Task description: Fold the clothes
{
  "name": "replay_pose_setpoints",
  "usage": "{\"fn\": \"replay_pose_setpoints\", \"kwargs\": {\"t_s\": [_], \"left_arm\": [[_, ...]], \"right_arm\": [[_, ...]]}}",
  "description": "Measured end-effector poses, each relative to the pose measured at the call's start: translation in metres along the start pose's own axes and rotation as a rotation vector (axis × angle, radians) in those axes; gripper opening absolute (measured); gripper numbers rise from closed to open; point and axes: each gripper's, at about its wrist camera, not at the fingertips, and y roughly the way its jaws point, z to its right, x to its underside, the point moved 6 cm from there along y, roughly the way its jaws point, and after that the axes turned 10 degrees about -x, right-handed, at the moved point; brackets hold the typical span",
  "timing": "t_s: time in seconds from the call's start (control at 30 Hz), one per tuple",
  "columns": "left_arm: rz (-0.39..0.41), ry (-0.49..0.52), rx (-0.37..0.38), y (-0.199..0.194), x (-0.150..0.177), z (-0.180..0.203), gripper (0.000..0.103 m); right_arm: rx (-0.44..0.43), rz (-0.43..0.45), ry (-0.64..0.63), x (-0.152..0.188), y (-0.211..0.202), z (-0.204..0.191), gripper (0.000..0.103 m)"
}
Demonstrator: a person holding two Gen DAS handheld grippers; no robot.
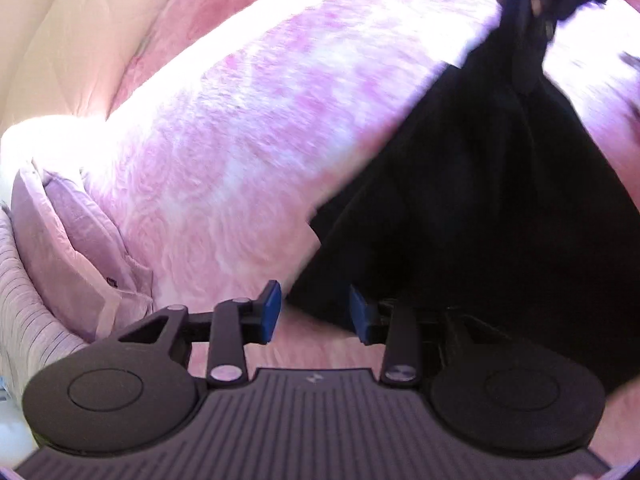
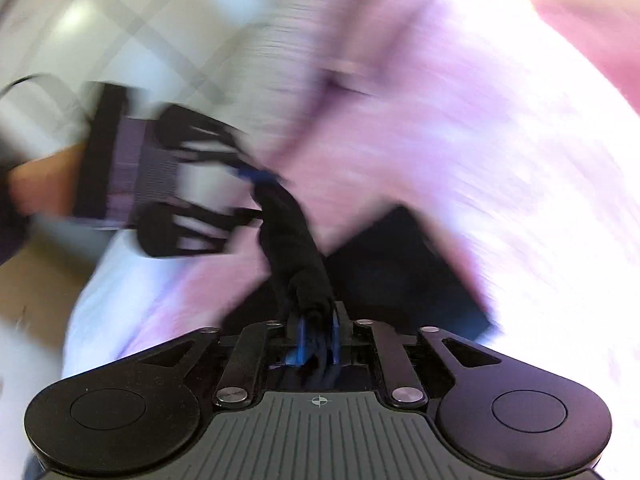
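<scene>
Left wrist, pink fuzzy bedspread (image 1: pixel 248 128), lilac pillow (image 1: pixel 76 248)

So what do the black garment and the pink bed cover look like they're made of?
The black garment looks like soft matte fabric, perhaps cotton knit: it drapes in loose folds with no shine. The exact weave is too dark to tell. The pink bed cover looks like plush fleece, with a fuzzy, swirled nap and a mottled pink and white surface.
</scene>
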Motion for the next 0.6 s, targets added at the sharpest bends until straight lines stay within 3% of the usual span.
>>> {"fn": "replay_pose_setpoints", "kwargs": {"t_s": [0.03,0.07,0.2,0.3,0.43,0.47,0.5,0.53,0.6], "left_arm": [[0.003,-0.040,0.010,0.003,0.000,-0.004,0.033],[0.008,-0.085,0.022,0.003,0.003,-0.006,0.033],[-0.038,-0.284,0.095,0.010,0.033,-0.012,0.037],[-0.071,-0.499,0.155,0.025,0.054,-0.015,0.037],[-0.053,-0.743,0.224,0.043,0.056,-0.020,0.032],[-0.047,-0.778,0.232,0.048,0.053,-0.021,0.027],[-0.041,-0.802,0.235,0.053,0.049,-0.021,0.013],[-0.036,-0.809,0.236,0.058,0.044,-0.020,0.007],[-0.028,-0.801,0.237,0.070,0.034,-0.017,0.007]], "right_arm": [[0.035,0.000,0.050,0.001,-0.001,0.022,0.026],[0.059,0.005,0.085,0.003,-0.004,0.035,0.028],[0.065,0.053,0.098,0.006,-0.023,0.041,0.060],[0.045,0.082,0.112,0.009,-0.020,0.035,0.061],[0.006,0.113,0.151,0.007,-0.004,0.029,0.061],[0.014,0.112,0.161,0.008,0.001,0.029,0.056],[0.040,0.104,0.175,0.007,0.008,0.034,0.018],[0.059,0.098,0.191,0.006,0.010,0.038,0.011],[0.085,0.089,0.201,0.006,0.007,0.042,0.010]]}}
